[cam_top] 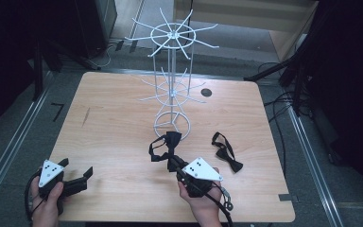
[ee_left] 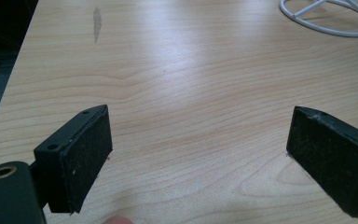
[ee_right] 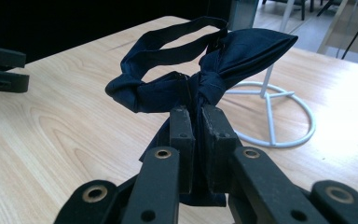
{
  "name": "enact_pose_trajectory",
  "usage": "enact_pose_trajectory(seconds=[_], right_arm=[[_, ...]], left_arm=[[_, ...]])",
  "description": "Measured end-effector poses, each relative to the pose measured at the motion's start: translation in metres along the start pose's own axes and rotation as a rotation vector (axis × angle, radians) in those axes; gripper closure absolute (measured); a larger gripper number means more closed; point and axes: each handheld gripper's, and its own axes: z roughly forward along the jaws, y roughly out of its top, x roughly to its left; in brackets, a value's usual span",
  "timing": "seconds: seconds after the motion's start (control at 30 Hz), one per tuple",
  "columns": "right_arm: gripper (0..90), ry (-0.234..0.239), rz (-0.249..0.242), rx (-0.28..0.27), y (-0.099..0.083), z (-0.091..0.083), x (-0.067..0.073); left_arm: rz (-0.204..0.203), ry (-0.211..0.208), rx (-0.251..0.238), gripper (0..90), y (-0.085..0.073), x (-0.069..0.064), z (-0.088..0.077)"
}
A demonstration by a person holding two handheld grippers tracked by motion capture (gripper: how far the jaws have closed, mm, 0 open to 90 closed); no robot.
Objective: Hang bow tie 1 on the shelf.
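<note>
A dark bow tie (ee_right: 200,79) with its neck strap looped above it is pinched at the knot by my right gripper (ee_right: 196,116), whose jaws are shut on it; from above that bow tie (cam_top: 164,145) hangs just in front of the white wire stand's ring base (cam_top: 171,124). A second black bow tie (cam_top: 227,152) lies flat on the wooden table (cam_top: 113,137) to the right. My left gripper (cam_top: 78,182) rests low at the table's front left corner, jaws wide apart with bare wood between the pads (ee_left: 86,154).
The white wire display stand (cam_top: 171,35) rises from mid-table with two tiers of radiating hooks. A round dark grommet hole (cam_top: 206,92) sits behind it to the right. Black equipment and cables flank the table on the floor.
</note>
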Motion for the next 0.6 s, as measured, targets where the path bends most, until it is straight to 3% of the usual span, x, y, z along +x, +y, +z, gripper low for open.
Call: enact_pose_trajectory(seconds=[0.6], right_arm=[[85.0, -0.036, -0.021, -0.054, 0.014, -0.010, -0.003]], left_arm=[[0.001, 0.003, 0.001, 7.2, 0.000, 0.000, 0.000]])
